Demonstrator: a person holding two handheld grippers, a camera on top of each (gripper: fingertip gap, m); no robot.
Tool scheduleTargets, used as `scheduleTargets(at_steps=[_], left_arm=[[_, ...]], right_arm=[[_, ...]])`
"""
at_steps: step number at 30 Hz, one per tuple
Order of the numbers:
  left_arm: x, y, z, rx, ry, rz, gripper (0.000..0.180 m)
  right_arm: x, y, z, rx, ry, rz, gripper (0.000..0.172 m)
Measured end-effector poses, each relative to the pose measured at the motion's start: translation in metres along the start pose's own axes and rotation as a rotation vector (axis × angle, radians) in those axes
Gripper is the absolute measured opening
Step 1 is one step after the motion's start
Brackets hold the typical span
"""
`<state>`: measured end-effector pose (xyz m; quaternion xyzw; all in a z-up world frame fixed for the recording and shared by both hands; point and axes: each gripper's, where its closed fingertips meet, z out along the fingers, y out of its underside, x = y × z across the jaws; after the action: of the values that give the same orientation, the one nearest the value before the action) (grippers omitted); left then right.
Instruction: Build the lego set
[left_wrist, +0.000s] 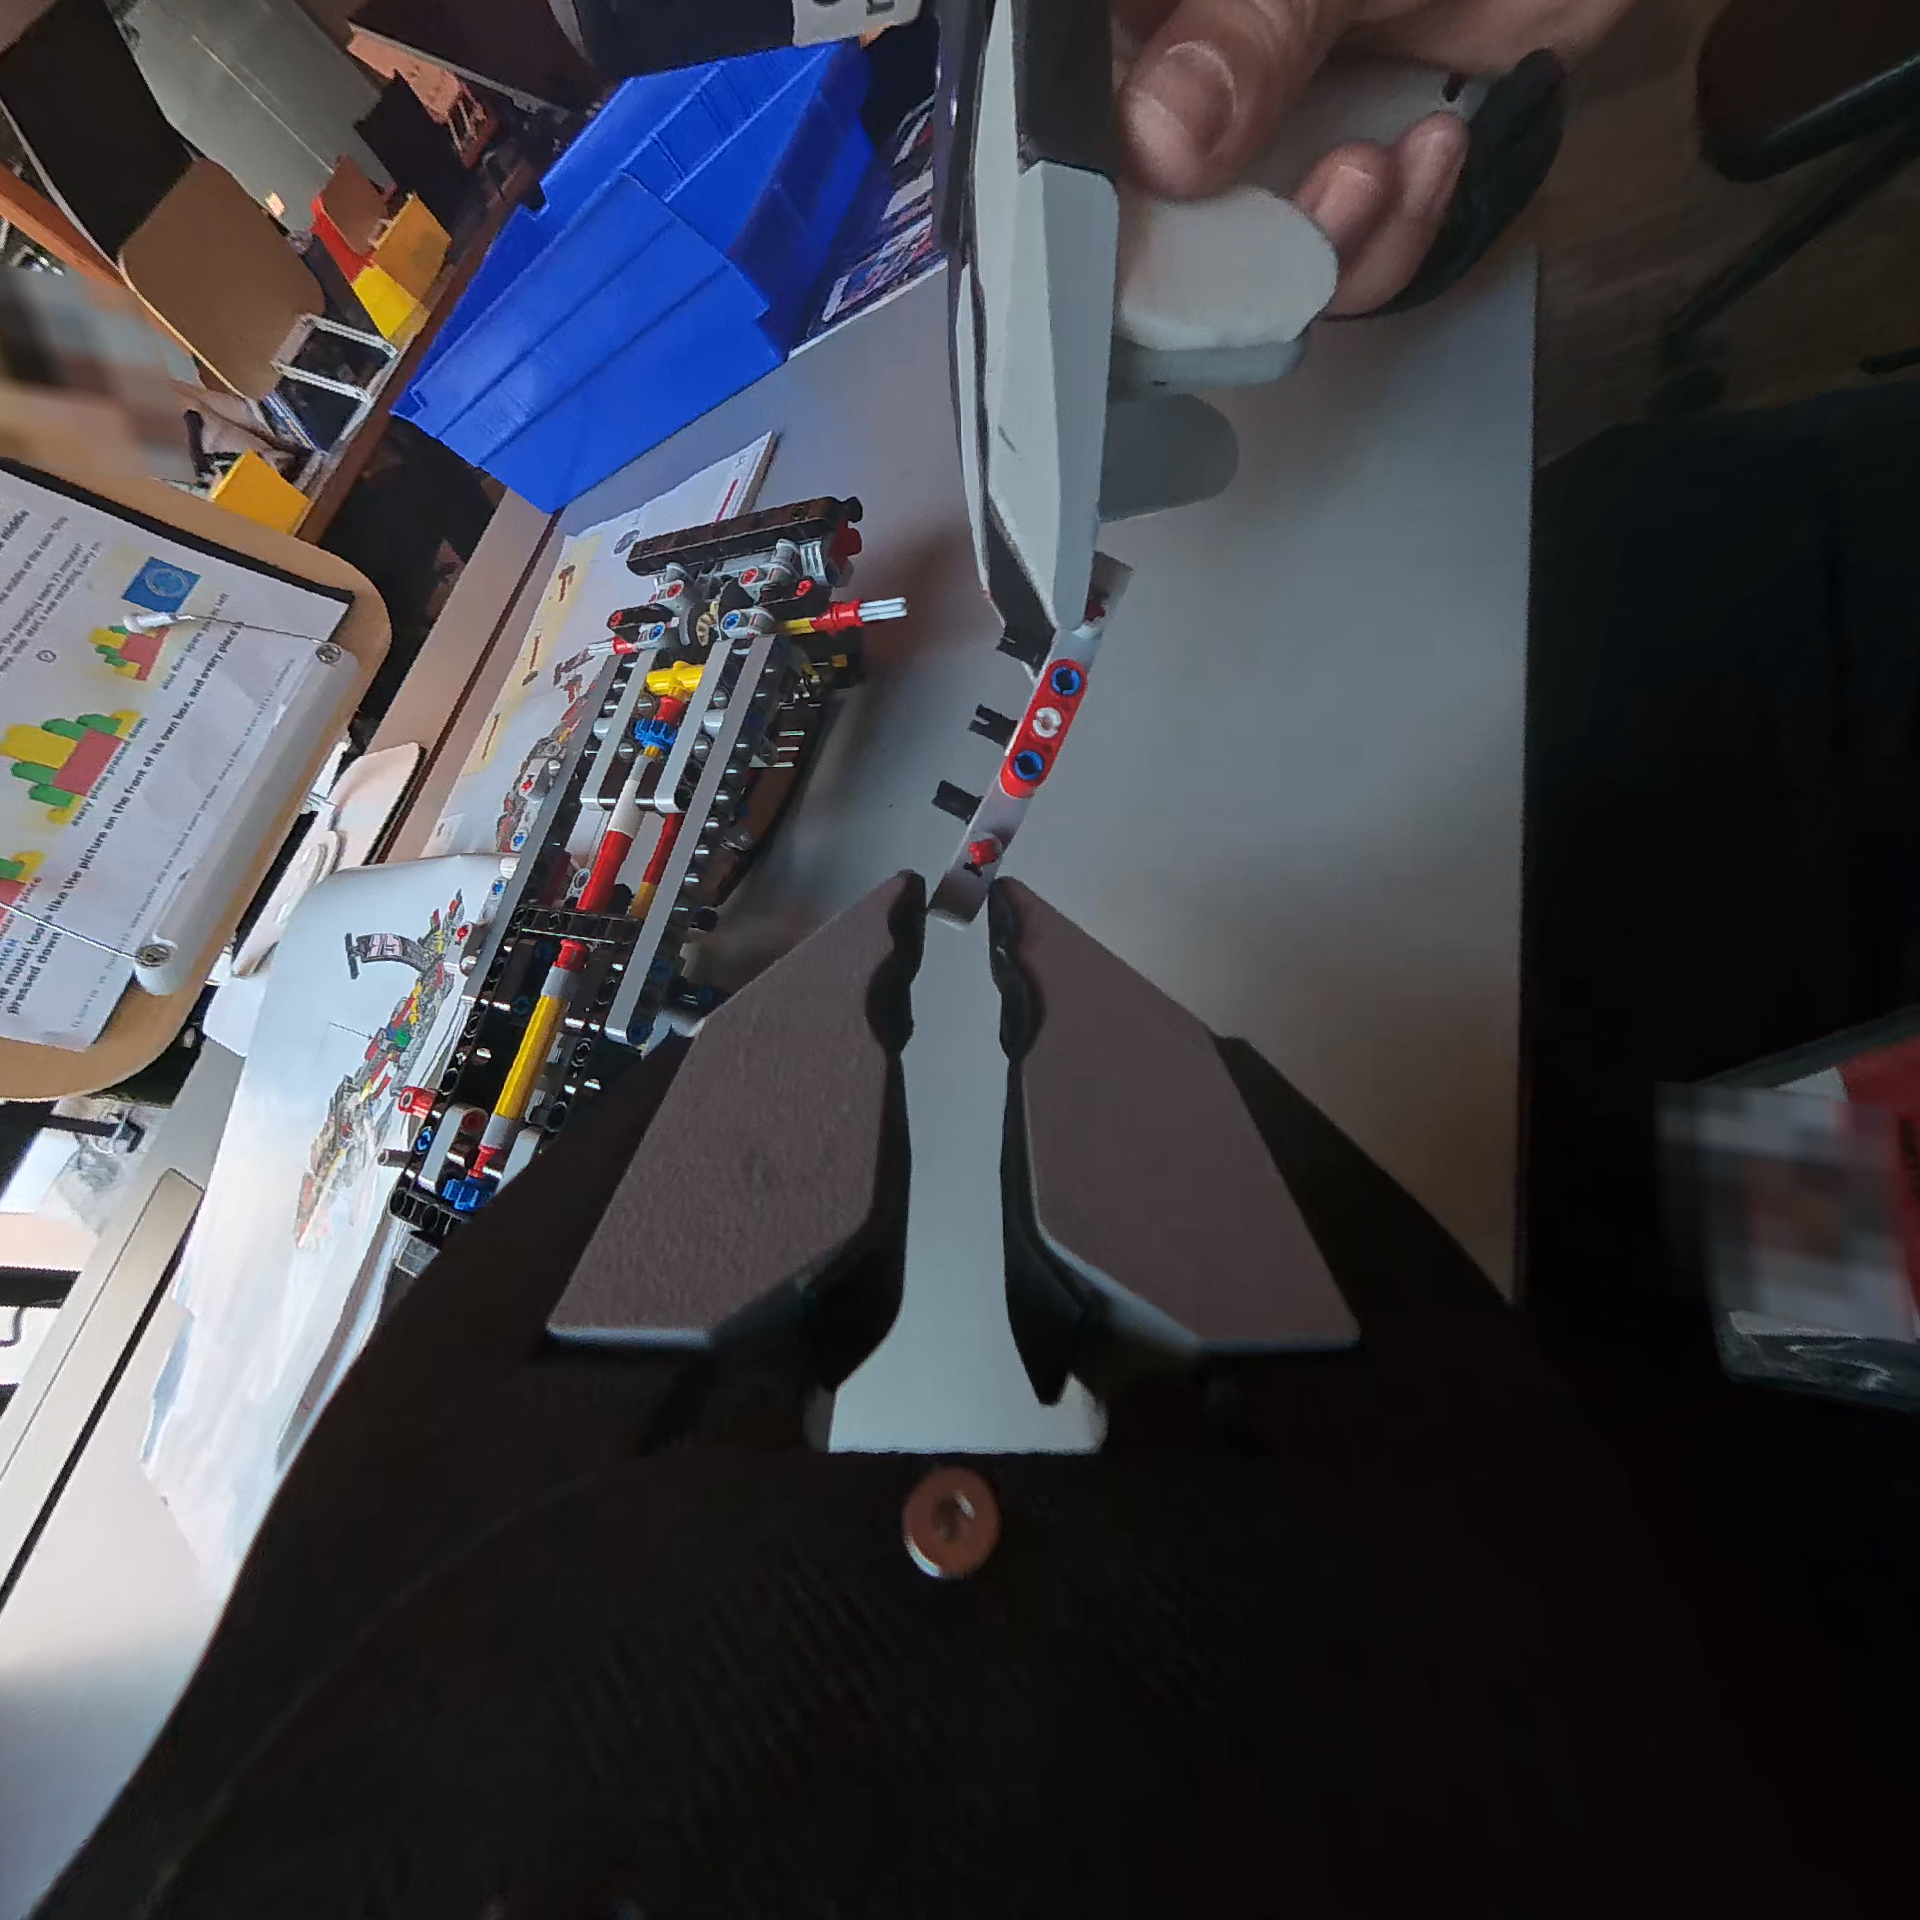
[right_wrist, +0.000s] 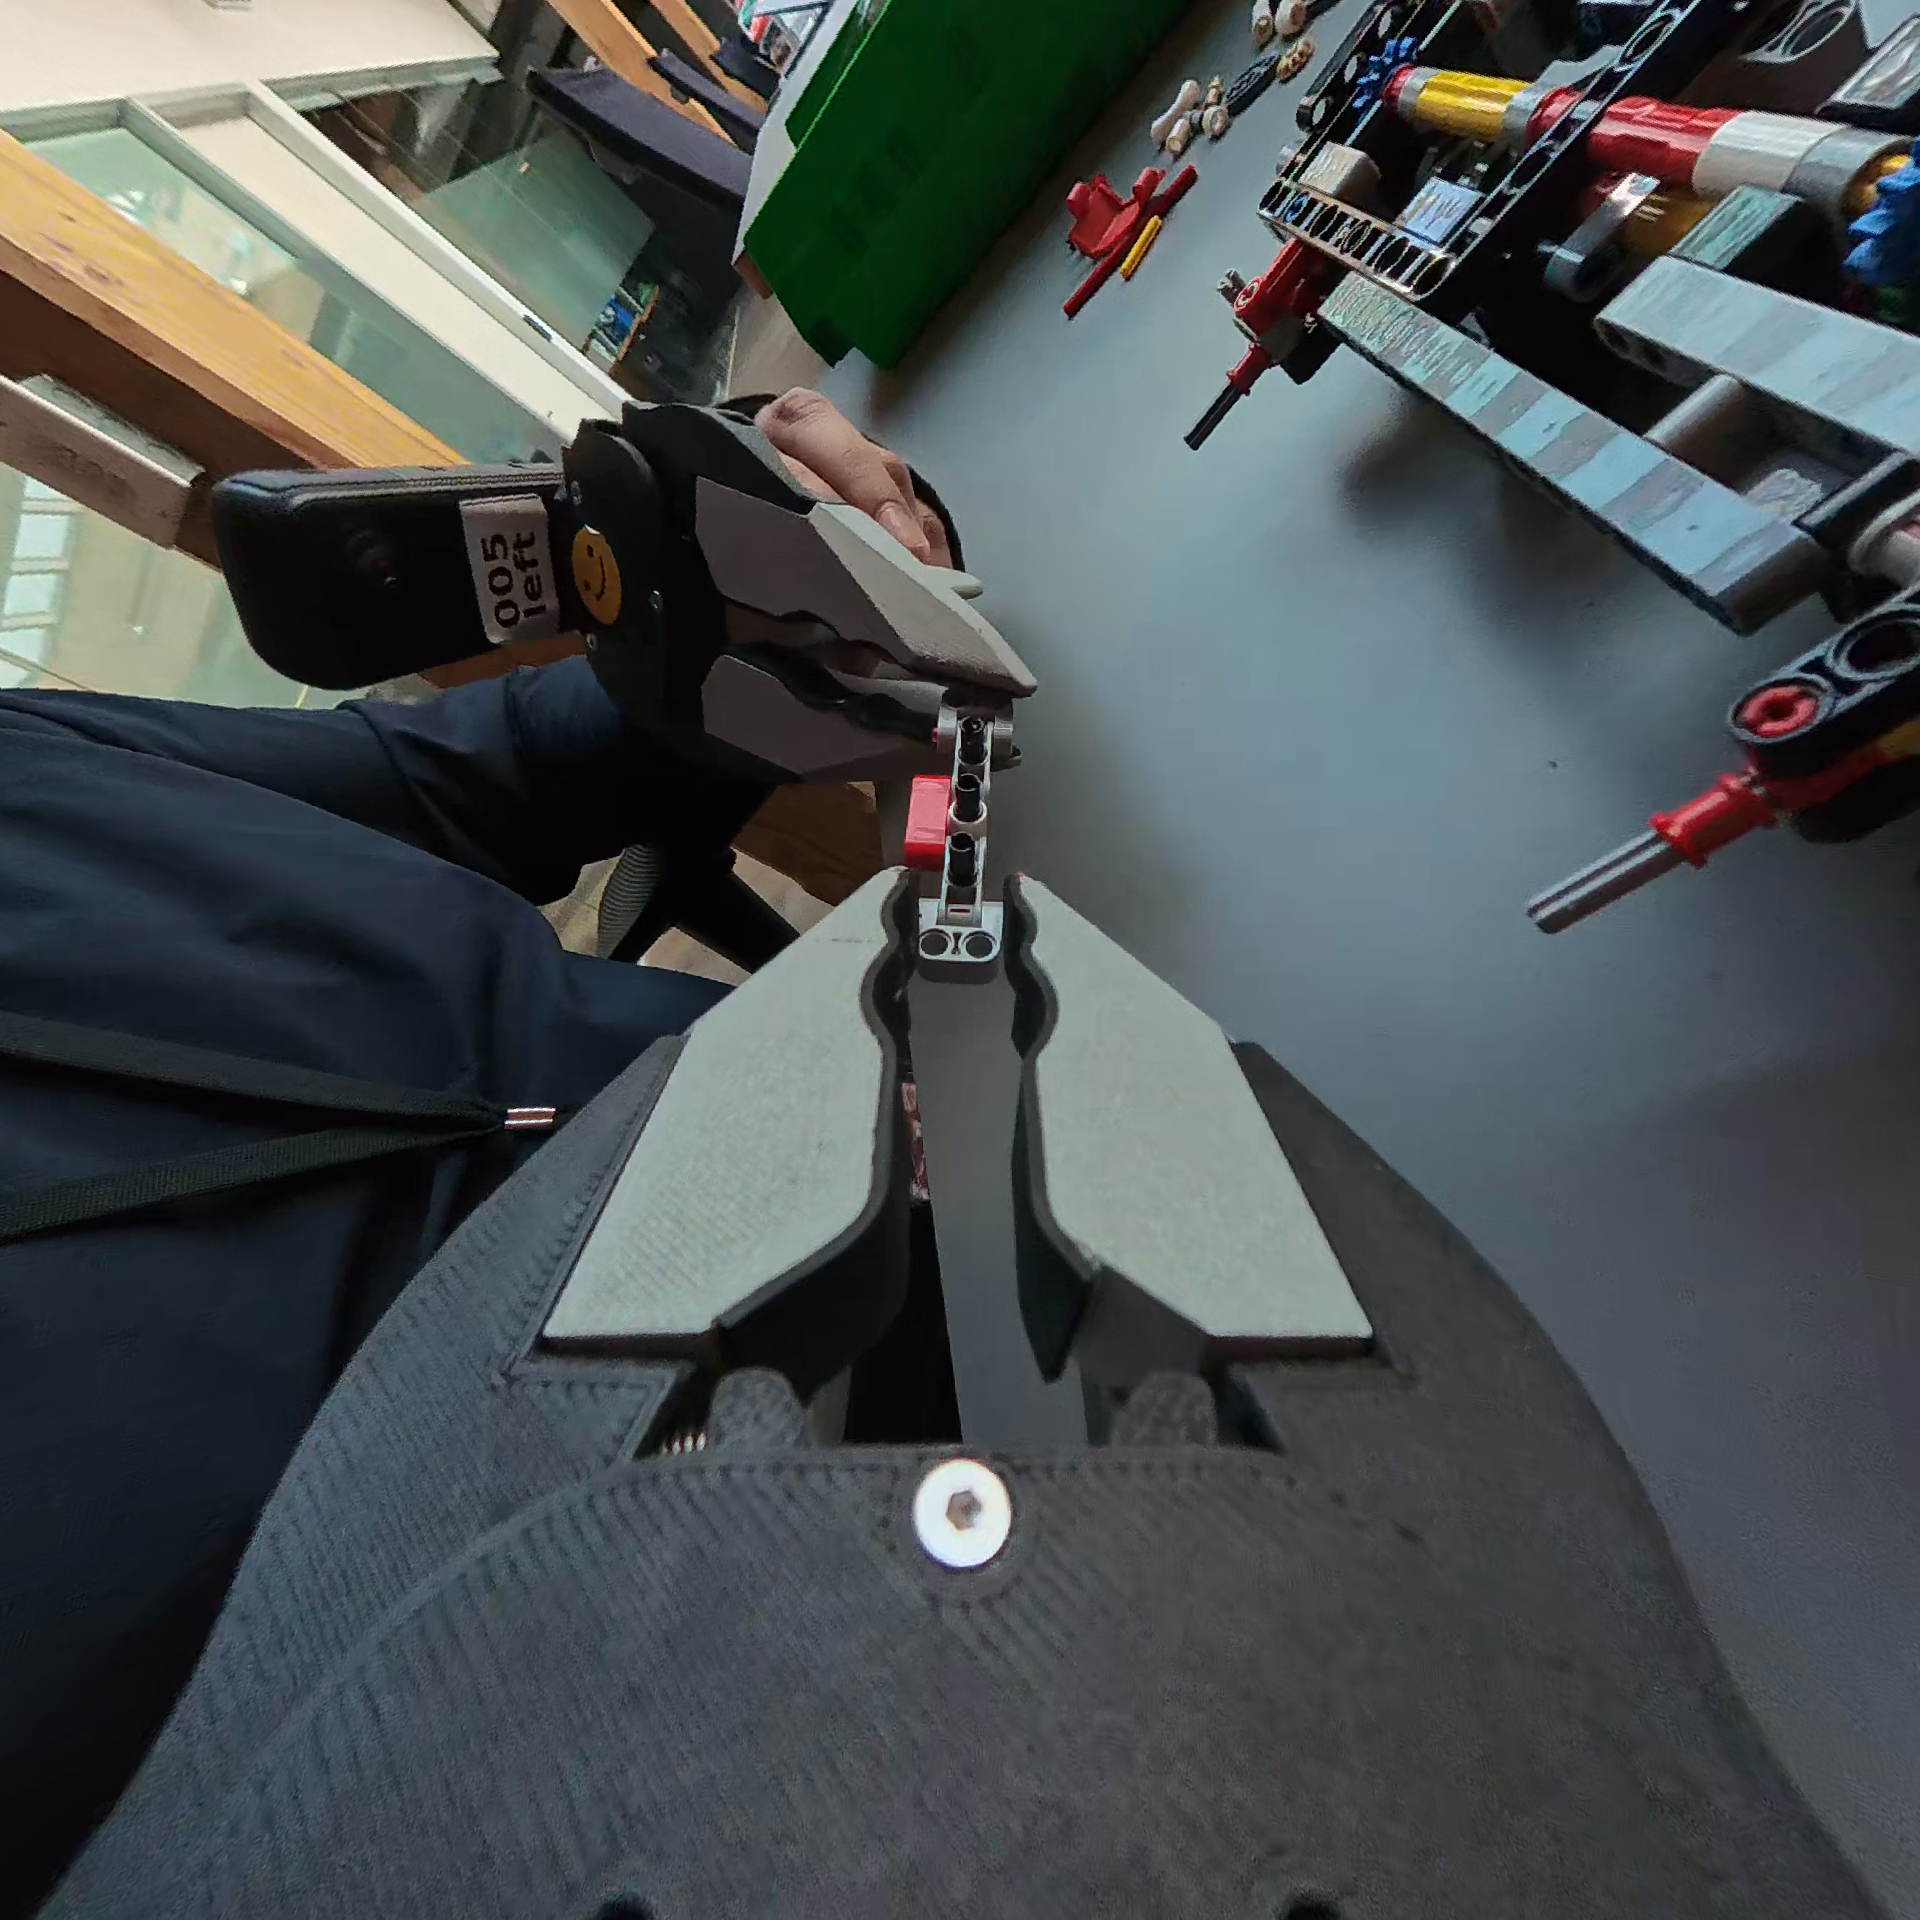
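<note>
**Both grippers on one grey beam, end to end**

I'm looking down my left gripper (left_wrist: 954, 899) and the grey beam (left_wrist: 1023, 774) runs straight away from it, long axis in line with the fingers. My left fingertips (left_wrist: 906, 904) are clamped on the near end of that beam, one pad on each side of it. At the beam's far end the right gripper (left_wrist: 1049, 613) comes in from the opposite direction and has that end between its grey fingers.

Switching to the right wrist view: same beam (right_wrist: 961, 831), same story mirrored. My right gripper (right_wrist: 958, 914) is closed on the connector block at the beam's near end, with both pads pressing its sides. The left gripper (right_wrist: 971, 717) grips the beam's far tip, with a hand (right_wrist: 862, 468) behind it on the handle.

So the beam is lifted clear of the grey table (left_wrist: 1299, 831), spanning the two grippers, neither arm nearer than the other. On the beam itself I see a red plate (left_wrist: 1047, 722) with blue pins on one face and black pins (right_wrist: 966, 800) sticking out of the other.

Beside the beam, off to the side of the left gripper, the big partly built chassis (left_wrist: 644, 831) lies on the table on printed instruction sheets (left_wrist: 353, 1039), with blue bins (left_wrist: 644, 260) beyond it. From the right view, loose red pieces (right_wrist: 1117, 223) lie well beyond the beam near a green box (right_wrist: 914, 156).
</note>
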<state>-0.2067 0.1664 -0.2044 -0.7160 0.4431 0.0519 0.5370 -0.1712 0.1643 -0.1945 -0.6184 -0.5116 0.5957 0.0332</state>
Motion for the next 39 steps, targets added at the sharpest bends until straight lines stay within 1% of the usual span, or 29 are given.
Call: scheduleTargets(at_steps=[5, 6, 7, 8, 10, 12, 14, 16, 17, 19, 21, 22, 24, 25, 27, 29, 32, 35, 37, 39], left_arm=[[0.001, 0.003, 0.001, -0.03, 0.014, -0.013, 0.008], [0.0, 0.004, 0.002, -0.037, 0.011, -0.02, 0.008], [-0.002, 0.005, 0.002, -0.042, 0.006, -0.031, 0.008], [-0.004, 0.005, 0.001, -0.037, 0.001, -0.051, 0.008], [-0.011, 0.003, -0.001, -0.014, -0.007, -0.126, 0.008], [-0.017, -0.003, -0.004, 0.042, 0.0, -0.247, 0.008], [-0.018, -0.016, -0.007, 0.133, 0.04, -0.36, 0.007], [-0.016, -0.029, -0.01, 0.223, 0.089, -0.425, 0.008], [-0.015, -0.034, -0.01, 0.254, 0.108, -0.455, 0.008], [-0.012, -0.039, -0.011, 0.279, 0.143, -0.498, 0.008], [-0.011, -0.045, -0.012, 0.306, 0.151, -0.511, 0.007], [-0.01, -0.046, -0.012, 0.303, 0.149, -0.513, 0.007], [-0.008, -0.044, -0.009, 0.277, 0.163, -0.525, 0.007], [-0.006, -0.04, -0.007, 0.248, 0.177, -0.529, 0.011], [-0.008, -0.032, -0.004, 0.192, 0.169, -0.514, 0.026], [-0.016, -0.027, -0.007, 0.154, 0.123, -0.468, 0.034], [-0.025, -0.032, -0.015, 0.15, 0.08, -0.391, 0.032], [-0.026, -0.048, -0.024, 0.182, 0.116, -0.4, 0.029], [-0.022, -0.047, -0.02, 0.142, 0.153, -0.437, 0.027], [-0.016, -0.034, -0.011, 0.06, 0.172, -0.45, 0.027]], right_arm=[[0.006, -0.006, -0.003, 0.039, 0.022, -0.024, 0.013], [0.007, -0.008, -0.004, 0.047, 0.033, -0.034, 0.018], [0.01, -0.01, -0.007, 0.059, 0.054, -0.046, 0.026], [0.012, -0.013, -0.01, 0.073, 0.075, -0.064, 0.029], [0.011, -0.019, -0.017, 0.11, 0.081, -0.105, 0.032], [0.002, -0.026, -0.023, 0.163, 0.052, -0.145, 0.035], [-0.01, -0.031, -0.023, 0.204, 0.022, -0.201, 0.033], [-0.02, -0.034, -0.016, 0.218, 0.024, -0.28, 0.034], [-0.027, -0.036, -0.013, 0.226, 0.027, -0.329, 0.032], [-0.041, -0.045, -0.011, 0.278, 0.059, -0.448, 0.02], [-0.046, -0.051, -0.01, 0.306, 0.139, -0.548, 0.009], [-0.05, -0.051, -0.009, 0.298, 0.151, -0.585, 0.008], [-0.051, -0.052, -0.006, 0.256, 0.179, -0.613, 0.008], [-0.048, -0.053, -0.005, 0.219, 0.205, -0.616, 0.008], [-0.038, -0.059, -0.006, 0.155, 0.293, -0.629, 0.008], [-0.032, -0.059, -0.006, 0.06, 0.341, -0.637, 0.008], [-0.018, -0.045, -0.001, -0.159, 0.403, -0.634, 0.008], [0.007, -0.031, 0.0, -0.369, 0.546, -0.669, 0.008], [0.014, -0.025, 0.007, -0.432, 0.57, -0.698, 0.008], [0.015, -0.019, 0.018, -0.468, 0.553, -0.714, 0.008]])
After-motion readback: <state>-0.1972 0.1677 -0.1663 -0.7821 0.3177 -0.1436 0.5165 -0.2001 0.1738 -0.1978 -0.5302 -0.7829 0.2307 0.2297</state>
